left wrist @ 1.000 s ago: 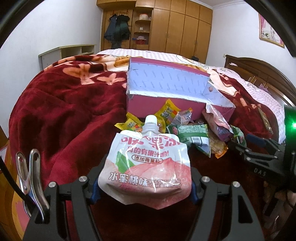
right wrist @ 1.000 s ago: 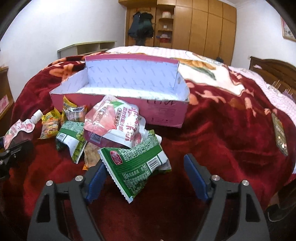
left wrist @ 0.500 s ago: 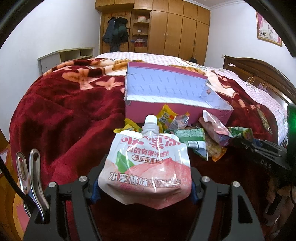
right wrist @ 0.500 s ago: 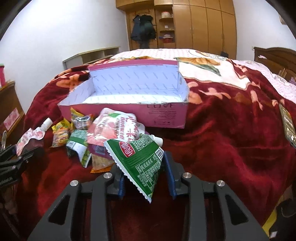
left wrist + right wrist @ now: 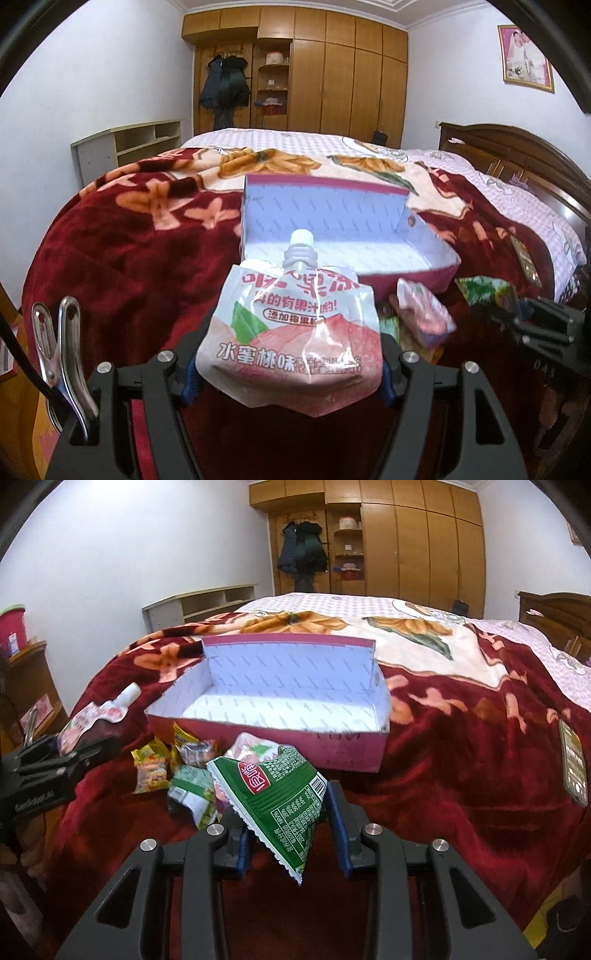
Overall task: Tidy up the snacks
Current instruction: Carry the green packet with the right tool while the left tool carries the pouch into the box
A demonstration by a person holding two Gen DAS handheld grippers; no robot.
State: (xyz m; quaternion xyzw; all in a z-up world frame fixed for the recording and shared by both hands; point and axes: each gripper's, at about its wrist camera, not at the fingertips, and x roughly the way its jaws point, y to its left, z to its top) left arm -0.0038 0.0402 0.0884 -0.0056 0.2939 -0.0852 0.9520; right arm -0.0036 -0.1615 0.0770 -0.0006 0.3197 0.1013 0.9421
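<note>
My left gripper [image 5: 288, 365] is shut on a peach jelly pouch [image 5: 291, 332] with a white spout, held up in front of the pink box [image 5: 406, 277]. The same pouch [image 5: 94, 716] and left gripper [image 5: 62, 757] show at the left of the right wrist view. My right gripper [image 5: 291, 823] is shut on a green snack bag [image 5: 280, 797], lifted off the red blanket just before the open pink box [image 5: 332, 749], whose white inside holds nothing I can see. Several loose snack packets [image 5: 177, 771] lie in front of the box.
A red flowered blanket [image 5: 461, 775] covers the bed. A phone [image 5: 572, 764] lies on it at the right. A pink pouch [image 5: 424, 314] rests beside the box. A metal clip [image 5: 59, 347] hangs at my left gripper. Wardrobes and a low shelf stand behind.
My right gripper closed on the green snack bag and lifted it off the pile. My left gripper rose with the peach pouch, so the box interior now shows.
</note>
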